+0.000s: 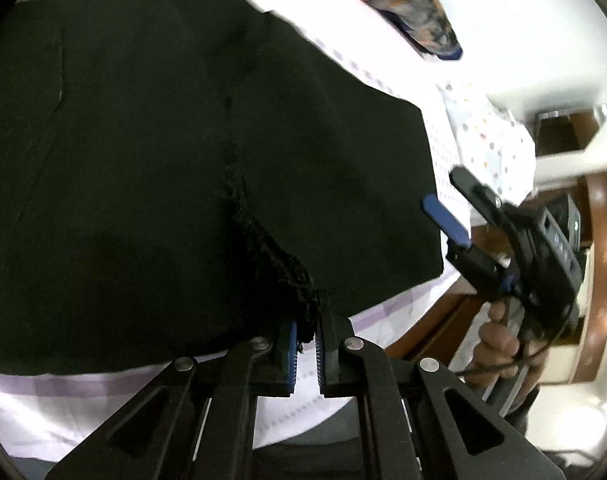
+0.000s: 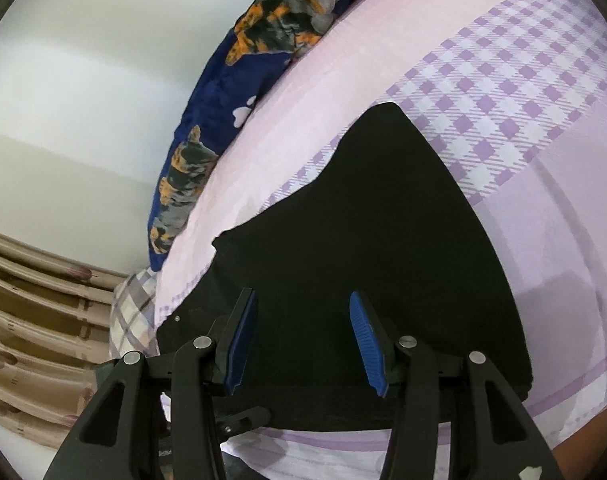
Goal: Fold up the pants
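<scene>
The black pants (image 1: 151,168) lie spread on a bed with a pink and purple checked sheet (image 2: 503,80). My left gripper (image 1: 306,332) is shut on the frayed near edge of the pants, at a bunched seam. My right gripper (image 2: 303,320) is open and empty, its blue pads (image 2: 367,344) hovering over the near edge of the pants (image 2: 383,220). The right gripper also shows in the left wrist view (image 1: 455,204), open, just off the right edge of the pants, held by a hand.
A dark blue pillow with orange and grey dog prints (image 2: 223,100) lies at the far side of the bed by a white wall. A dotted white cloth (image 1: 487,140) lies at the bed's right. Wooden furniture (image 1: 599,240) and beige curtains (image 2: 35,320) flank the bed.
</scene>
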The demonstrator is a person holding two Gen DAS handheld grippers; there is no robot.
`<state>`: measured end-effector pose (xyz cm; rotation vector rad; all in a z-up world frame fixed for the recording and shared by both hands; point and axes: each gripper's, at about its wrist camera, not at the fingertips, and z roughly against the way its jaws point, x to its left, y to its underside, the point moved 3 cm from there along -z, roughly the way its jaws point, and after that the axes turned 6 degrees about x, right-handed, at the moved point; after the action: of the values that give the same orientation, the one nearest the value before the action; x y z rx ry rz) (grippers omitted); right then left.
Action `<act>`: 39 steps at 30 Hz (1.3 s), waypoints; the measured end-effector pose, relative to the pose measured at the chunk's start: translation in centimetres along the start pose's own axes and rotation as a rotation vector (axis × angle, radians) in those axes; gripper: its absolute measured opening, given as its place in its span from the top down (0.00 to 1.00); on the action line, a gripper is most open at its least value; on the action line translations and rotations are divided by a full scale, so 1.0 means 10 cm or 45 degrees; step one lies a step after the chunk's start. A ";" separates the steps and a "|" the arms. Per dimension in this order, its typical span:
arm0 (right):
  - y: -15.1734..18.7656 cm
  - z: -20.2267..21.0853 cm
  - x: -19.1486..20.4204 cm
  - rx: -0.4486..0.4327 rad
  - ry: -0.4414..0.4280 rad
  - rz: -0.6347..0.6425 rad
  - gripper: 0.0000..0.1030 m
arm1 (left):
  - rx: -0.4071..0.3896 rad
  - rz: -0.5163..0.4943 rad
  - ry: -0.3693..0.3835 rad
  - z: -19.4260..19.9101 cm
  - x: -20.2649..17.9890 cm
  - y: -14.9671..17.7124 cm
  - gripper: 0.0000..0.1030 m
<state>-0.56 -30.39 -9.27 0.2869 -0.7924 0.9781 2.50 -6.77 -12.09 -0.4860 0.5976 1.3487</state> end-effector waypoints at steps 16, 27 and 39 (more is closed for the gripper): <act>-0.12 -0.25 0.10 0.044 0.127 0.076 0.55 | -0.004 -0.061 -0.126 0.06 -0.04 0.00 0.88; -0.41 -0.80 0.46 0.099 0.168 0.173 0.55 | -0.269 -0.221 -0.329 0.51 -0.07 0.02 0.49; -0.34 -1.42 0.99 0.198 0.188 0.379 0.55 | -0.825 0.065 -0.828 1.61 0.71 0.20 0.48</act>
<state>11.98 -18.27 -11.64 0.2311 -0.6353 1.3294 3.25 9.19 -4.42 -0.5058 -0.3811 1.6335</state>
